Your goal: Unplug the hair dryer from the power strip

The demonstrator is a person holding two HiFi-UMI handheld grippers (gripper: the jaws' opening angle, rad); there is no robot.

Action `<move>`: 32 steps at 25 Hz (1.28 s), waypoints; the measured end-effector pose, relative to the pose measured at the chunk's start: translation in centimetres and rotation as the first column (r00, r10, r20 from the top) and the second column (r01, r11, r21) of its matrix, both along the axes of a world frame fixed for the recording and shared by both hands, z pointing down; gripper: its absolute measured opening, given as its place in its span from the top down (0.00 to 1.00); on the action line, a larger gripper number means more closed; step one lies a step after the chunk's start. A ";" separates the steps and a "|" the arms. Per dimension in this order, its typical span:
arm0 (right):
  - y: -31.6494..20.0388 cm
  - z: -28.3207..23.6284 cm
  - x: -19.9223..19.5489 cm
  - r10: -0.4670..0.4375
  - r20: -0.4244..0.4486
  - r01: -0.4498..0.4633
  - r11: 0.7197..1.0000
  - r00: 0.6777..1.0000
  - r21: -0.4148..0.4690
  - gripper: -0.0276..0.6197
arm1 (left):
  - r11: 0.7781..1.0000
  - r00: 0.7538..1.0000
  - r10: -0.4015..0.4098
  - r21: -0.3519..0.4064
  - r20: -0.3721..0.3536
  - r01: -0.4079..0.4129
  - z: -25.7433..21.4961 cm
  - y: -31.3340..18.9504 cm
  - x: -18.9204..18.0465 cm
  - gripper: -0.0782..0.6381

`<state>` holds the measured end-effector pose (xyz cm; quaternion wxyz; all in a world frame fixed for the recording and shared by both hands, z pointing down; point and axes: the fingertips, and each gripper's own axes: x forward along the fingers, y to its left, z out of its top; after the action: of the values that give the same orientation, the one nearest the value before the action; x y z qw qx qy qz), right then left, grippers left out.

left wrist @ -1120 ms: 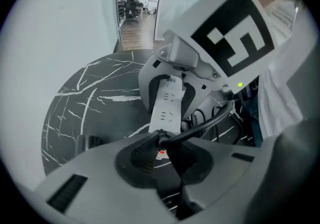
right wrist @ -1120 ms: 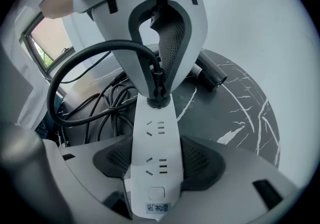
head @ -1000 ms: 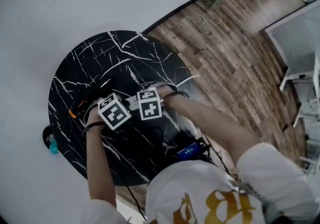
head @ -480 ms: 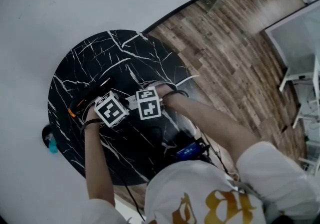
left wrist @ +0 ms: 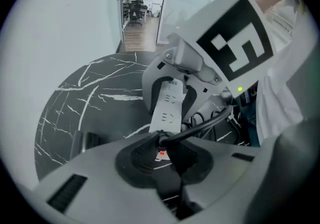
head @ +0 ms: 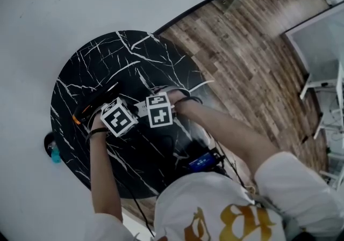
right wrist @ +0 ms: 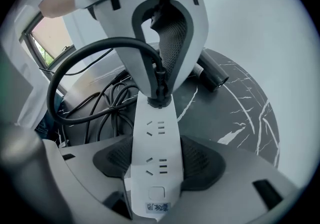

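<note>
Barely anything is changing against a second ago. Both marker cubes are sitting at the same spot mid-table, the left one nudging a touch outward, and both grips are looking the same.

The left gripper point(left wrist: 164, 149) is clamping its jaws on the black plug point(right wrist: 159, 99). The right gripper point(right wrist: 156, 160) is pinching the white power strip point(left wrist: 167, 103) across its width, near the switch end. The two grippers are facing each other nose to nose along the strip.

The plug is sitting at the strip's far end from the right gripper, directly ahead of its jaws and touching the strip's face. Whether the pins are fully seated, I cannot tell.

The plug's black cable point(right wrist: 75, 76) is looping up and away to the right gripper's left. A tangle of loose black cords point(right wrist: 100, 111) is lying just beside the strip on that same side, crowding it. The two sockets between the right gripper's pads and the plug are showing bare.

The black hair dryer point(right wrist: 212, 75) is lying on the black marble table point(head: 107, 52), ahead and to the right of the right gripper, past the left gripper's fingers. From the head view it is lying just beside the left gripper on its outer side, apart from both sets of jaws.
</note>
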<state>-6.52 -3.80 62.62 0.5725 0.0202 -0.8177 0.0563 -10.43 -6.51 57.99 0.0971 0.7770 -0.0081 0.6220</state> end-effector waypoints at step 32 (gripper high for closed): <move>0.0 0.0 0.0 0.033 -0.002 -0.033 0.999 0.999 -0.005 0.54 | 0.996 0.998 -0.055 -0.068 -0.027 0.053 0.1 1.1 0.4 0.82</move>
<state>-6.55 -3.83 62.61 0.5725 0.0324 -0.8165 0.0676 -10.07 -5.43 58.04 0.1397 0.7815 -0.0068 0.6080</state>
